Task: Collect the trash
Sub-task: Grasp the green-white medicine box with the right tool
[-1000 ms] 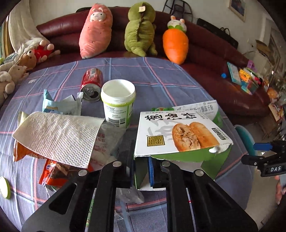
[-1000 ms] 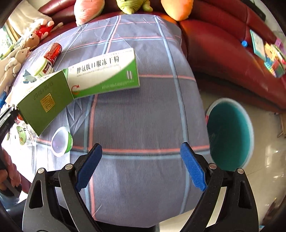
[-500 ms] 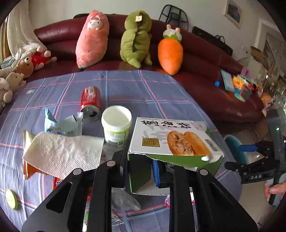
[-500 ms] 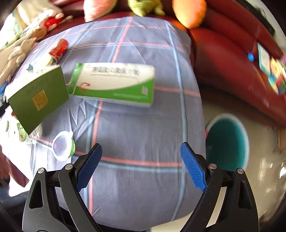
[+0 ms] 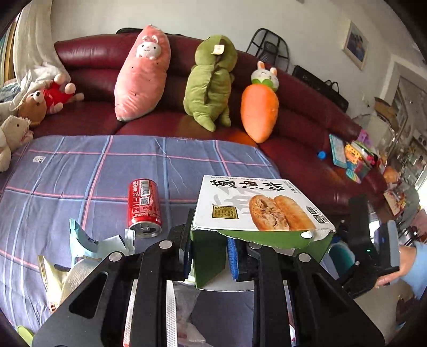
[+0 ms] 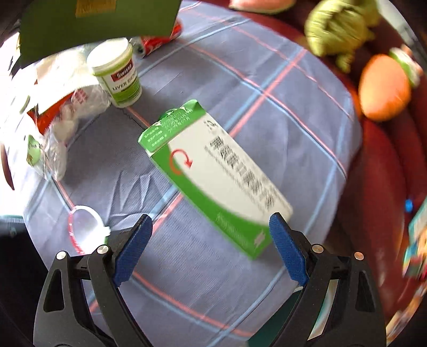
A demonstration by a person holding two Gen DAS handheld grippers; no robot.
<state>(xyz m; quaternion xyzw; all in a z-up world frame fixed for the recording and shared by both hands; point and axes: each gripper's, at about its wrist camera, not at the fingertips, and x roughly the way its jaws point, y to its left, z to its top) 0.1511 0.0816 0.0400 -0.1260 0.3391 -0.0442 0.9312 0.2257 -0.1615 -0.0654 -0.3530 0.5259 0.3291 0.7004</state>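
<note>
My left gripper (image 5: 209, 256) is shut on the side flap of an open green and white food box (image 5: 256, 205) with a bread picture, held up above the table. Its green underside shows at the top left of the right wrist view (image 6: 93, 24). My right gripper (image 6: 210, 245) is open and empty, just in front of a long green and white medicine box (image 6: 218, 178) lying on the blue plaid tablecloth (image 6: 280, 88). A red can (image 5: 144, 205) lies on its side. A white Swisse tub (image 6: 117, 72) stands upright.
Torn wrappers and a paper towel (image 5: 80, 264) lie at the table's left. A clear plastic lid (image 6: 82, 227) and a crumpled bag (image 6: 53, 138) lie near the table's edge. Plush toys (image 5: 208, 82) sit on a red sofa behind. A teal bin (image 5: 341, 256) stands right of the table.
My left gripper has lifted the food box higher, off the table. My right gripper has swung left and closer over the table, from the bin side toward the medicine box.
</note>
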